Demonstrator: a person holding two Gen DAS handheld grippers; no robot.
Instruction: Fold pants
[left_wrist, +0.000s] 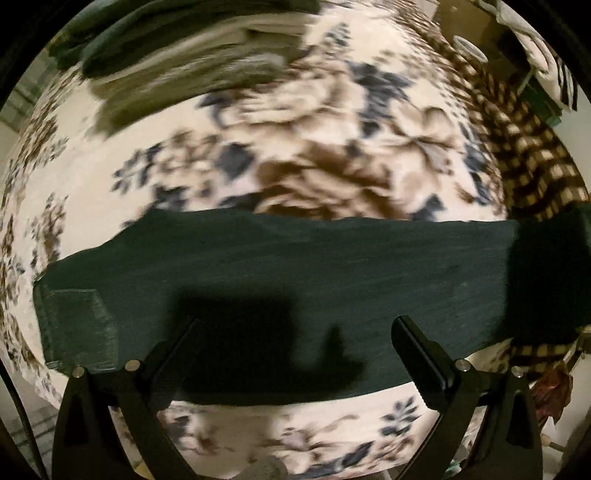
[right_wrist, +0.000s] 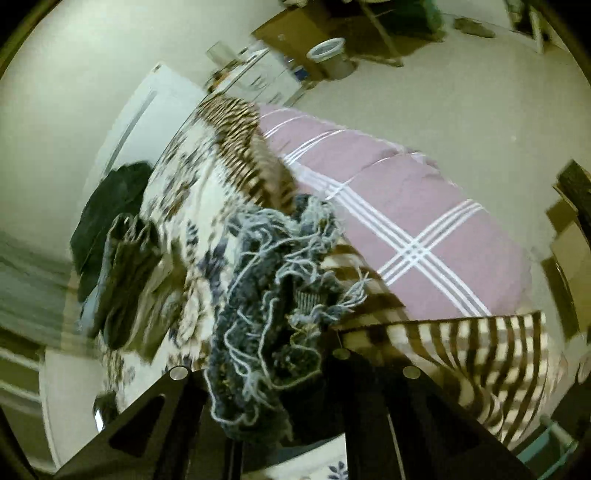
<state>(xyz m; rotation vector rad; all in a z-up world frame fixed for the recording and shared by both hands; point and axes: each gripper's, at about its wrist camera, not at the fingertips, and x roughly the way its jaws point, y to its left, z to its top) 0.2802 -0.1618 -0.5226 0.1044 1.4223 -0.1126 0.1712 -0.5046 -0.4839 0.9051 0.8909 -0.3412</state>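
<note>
**Right gripper clamped on frayed denim, left gripper wide over folded dark pants**

Left wrist view: stack of folded clothes (left_wrist: 177, 62) upper left, blurred. Floral blanket (left_wrist: 314, 147) covers the bed across the frame. Dark green pants (left_wrist: 295, 266) lie flat on it as a band spanning mid-frame, patch pocket at its left end. Left gripper (left_wrist: 295, 332) at bottom centre, fingers (left_wrist: 417, 350) spread wide, nothing between them; can't tell whether they touch the cloth. Brown checked blanket (left_wrist: 524, 147) at right edge.

Right wrist view: dark clothes pile (right_wrist: 110, 206) at left, floral blanket beside it. Frayed denim hem (right_wrist: 266, 295) with loose pale threads at centre, bunched up in the right gripper (right_wrist: 273, 391), fingers pinched narrow on it. Pink plaid pillow (right_wrist: 406, 229) at right, checked blanket below it. White bin (right_wrist: 328, 51) on the floor, top centre.
</note>
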